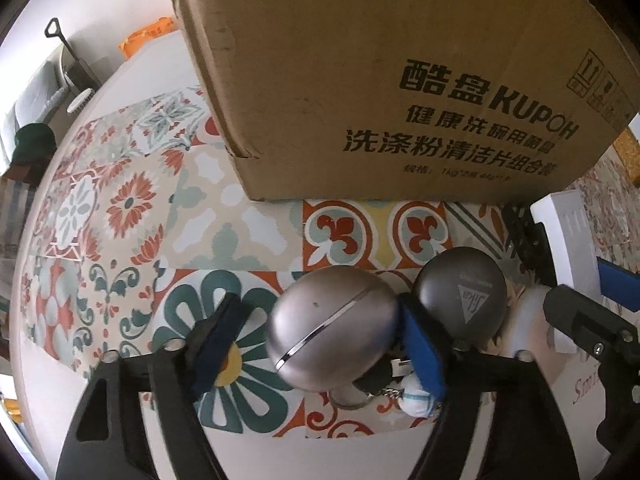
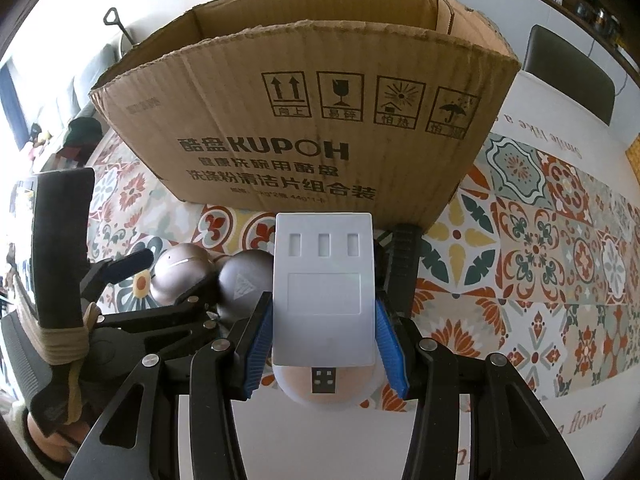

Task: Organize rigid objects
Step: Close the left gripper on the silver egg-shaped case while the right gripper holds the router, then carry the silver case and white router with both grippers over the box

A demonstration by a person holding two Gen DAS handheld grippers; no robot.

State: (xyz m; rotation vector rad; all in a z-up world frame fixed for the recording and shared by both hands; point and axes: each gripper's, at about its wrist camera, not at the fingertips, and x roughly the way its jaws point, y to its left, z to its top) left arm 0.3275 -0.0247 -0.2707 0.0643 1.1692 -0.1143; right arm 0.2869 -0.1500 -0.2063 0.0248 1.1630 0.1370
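Between our left gripper (image 1: 316, 344) pads sits the silver case (image 1: 334, 330), its seam slanting across the gap: right pad touching, left pad apart, half open. Our right gripper (image 2: 322, 344) clamps the white hub (image 2: 323, 284). Just beyond both stands the open box (image 2: 320, 128).

A white bench (image 2: 560, 92) carries a patterned tile-print mat (image 2: 560, 248). On the mat, a cardboard box (image 2: 320, 128) stands toward the far edge; two grey egg-shaped cases (image 1: 334, 328) lie before it.
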